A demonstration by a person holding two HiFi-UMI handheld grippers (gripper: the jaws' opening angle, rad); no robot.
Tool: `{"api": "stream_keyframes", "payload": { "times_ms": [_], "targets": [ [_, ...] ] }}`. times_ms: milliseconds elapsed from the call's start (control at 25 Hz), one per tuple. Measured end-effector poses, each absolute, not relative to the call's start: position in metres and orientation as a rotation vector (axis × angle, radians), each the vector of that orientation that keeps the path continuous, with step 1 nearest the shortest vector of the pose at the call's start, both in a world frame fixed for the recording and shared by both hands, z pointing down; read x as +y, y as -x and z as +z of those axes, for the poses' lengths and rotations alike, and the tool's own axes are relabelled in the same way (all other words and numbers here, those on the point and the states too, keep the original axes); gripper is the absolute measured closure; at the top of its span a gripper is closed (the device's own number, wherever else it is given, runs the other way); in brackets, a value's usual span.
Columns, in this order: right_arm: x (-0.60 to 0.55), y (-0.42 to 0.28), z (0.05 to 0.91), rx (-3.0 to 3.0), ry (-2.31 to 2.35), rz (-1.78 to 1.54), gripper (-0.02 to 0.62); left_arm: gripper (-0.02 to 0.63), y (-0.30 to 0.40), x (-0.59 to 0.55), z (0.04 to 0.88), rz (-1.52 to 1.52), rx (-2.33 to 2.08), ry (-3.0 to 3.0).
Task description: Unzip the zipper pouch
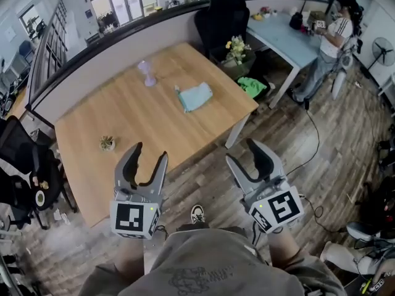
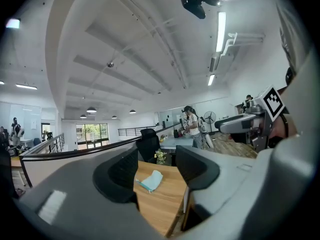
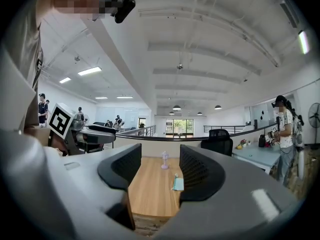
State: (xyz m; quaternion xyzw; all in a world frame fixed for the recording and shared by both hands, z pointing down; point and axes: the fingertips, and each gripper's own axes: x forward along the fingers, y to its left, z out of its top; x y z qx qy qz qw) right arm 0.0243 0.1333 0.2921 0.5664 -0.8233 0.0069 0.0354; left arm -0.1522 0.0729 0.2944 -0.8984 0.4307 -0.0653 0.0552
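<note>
Teal zipper pouch (image 1: pixel 196 96) well apart from left gripper (image 1: pixel 150 151) and right gripper (image 1: pixel 241 150), both gaping empty, so close in, pin one end, pinch the slider squarely.

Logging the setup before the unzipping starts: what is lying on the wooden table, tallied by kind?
light blue zipper pouch: 1
small lilac desk fan: 1
small potted plant: 1
Total: 3
</note>
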Motion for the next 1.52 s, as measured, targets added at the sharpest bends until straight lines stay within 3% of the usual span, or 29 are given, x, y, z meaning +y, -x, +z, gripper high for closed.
{"api": "stream_keyframes", "payload": {
  "times_ms": [480,1520],
  "targets": [
    [0.054,-0.015,0.319,-2.515,-1.671,0.074,0.37,0.367,0.166,0.002,0.311,-0.241,1.369,2.709],
    [-0.216,-0.111,0.336,-2.783,-1.135,0.078,0.371,0.367,0.083,-0.192,0.329,-0.431,1.91,2.4]
  ]
}}
